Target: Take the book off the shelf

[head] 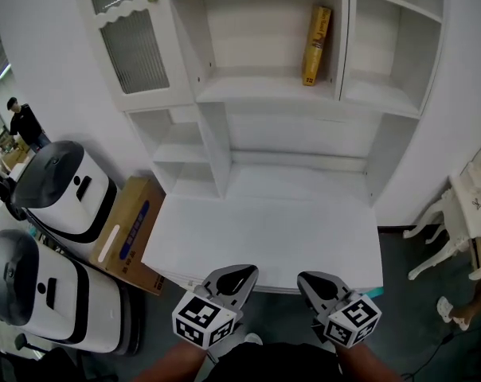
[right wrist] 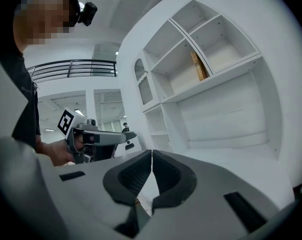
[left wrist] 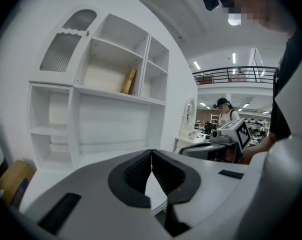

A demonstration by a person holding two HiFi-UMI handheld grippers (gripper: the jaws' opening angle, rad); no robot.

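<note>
A yellow book (head: 316, 44) stands upright, leaning a little, on the upper shelf (head: 264, 88) of a white cabinet; the same book (left wrist: 128, 81) (right wrist: 199, 66) shows in both gripper views. My left gripper (head: 242, 275) and right gripper (head: 314, 281) hover side by side before the front edge of the white desk (head: 264, 233), far below the book. The left gripper (left wrist: 151, 151) has its jaws closed tip to tip with nothing between them. The right gripper (right wrist: 151, 152) is shut and empty too.
A glass-fronted cabinet door (head: 133, 38) is at upper left. Two white and grey machines (head: 61, 189) and a cardboard box (head: 133, 233) stand on the floor to the left. A white chair (head: 455, 221) stands at right. A person (head: 24, 123) is far off at left.
</note>
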